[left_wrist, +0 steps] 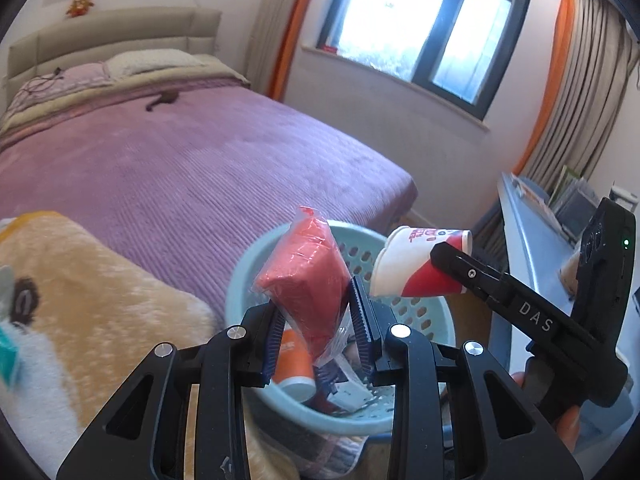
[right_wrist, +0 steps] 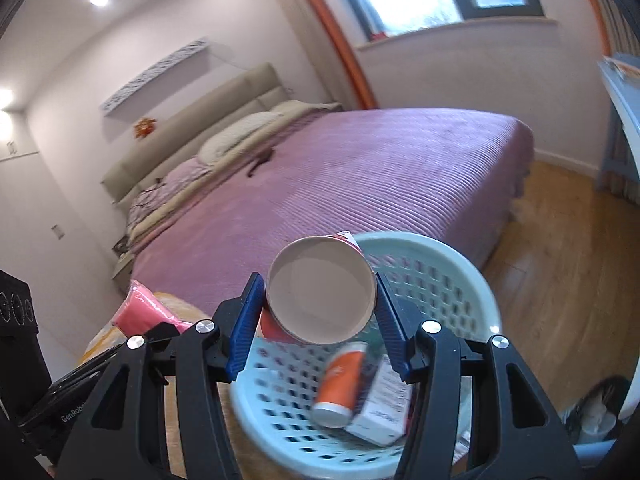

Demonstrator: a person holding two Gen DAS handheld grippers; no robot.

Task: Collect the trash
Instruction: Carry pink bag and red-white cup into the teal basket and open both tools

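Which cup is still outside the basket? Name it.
The red-and-white paper cup, gripped on its side by the right gripper above the basket. The orange cup already lies inside.

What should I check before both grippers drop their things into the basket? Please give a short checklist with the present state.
1. Left gripper holds the red packet: ok.
2. Right gripper holds the paper cup: ok.
3. Packet is above the basket: ok.
4. Cup is above the basket opening: ok.
5. Basket has room beside the orange bottle and white box: ok.
6. Basket stands stable: cannot tell.
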